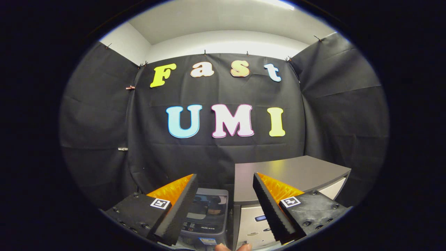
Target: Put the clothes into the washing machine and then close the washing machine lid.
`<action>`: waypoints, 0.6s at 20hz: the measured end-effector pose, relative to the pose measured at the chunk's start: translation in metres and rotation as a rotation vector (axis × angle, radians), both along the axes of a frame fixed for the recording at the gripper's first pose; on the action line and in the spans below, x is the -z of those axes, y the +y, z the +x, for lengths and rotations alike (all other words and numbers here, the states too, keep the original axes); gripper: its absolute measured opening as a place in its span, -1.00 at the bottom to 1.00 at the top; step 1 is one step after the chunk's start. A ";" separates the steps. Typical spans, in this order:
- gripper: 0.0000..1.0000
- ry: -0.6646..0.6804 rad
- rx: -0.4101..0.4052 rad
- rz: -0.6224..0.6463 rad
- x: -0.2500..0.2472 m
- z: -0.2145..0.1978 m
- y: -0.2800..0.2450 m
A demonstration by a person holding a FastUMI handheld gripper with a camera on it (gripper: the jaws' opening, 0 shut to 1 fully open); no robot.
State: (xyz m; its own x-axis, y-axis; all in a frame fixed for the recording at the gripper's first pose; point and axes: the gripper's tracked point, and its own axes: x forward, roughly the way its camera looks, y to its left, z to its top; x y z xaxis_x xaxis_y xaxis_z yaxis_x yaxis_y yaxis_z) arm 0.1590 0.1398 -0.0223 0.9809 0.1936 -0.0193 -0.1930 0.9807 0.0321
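My gripper [224, 181] is held high and stands open, with nothing between its fingers. Below and beyond the gap sits a small grey washing machine [206, 216]. Its dark see-through lid [208, 205] lies flat on top, and I cannot tell for sure whether it is latched. Something bluish shows through the lid. No loose clothes are visible. Beyond the right finger [270, 205] stands a grey-topped cabinet [292, 174] right beside the machine.
The cabinet has a pale front with a small blue panel [259, 218]. Fingertips of a person's hand [231, 248] show just under the machine. Black cloth walls close the booth behind and on both sides.
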 end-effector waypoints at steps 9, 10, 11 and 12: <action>0.99 0.018 0.047 -0.016 0.007 0.001 -0.027; 0.99 0.016 0.049 -0.019 0.006 0.001 -0.028; 0.99 0.014 0.048 -0.017 0.005 0.000 -0.027; 0.99 0.012 0.048 -0.014 0.004 -0.002 -0.027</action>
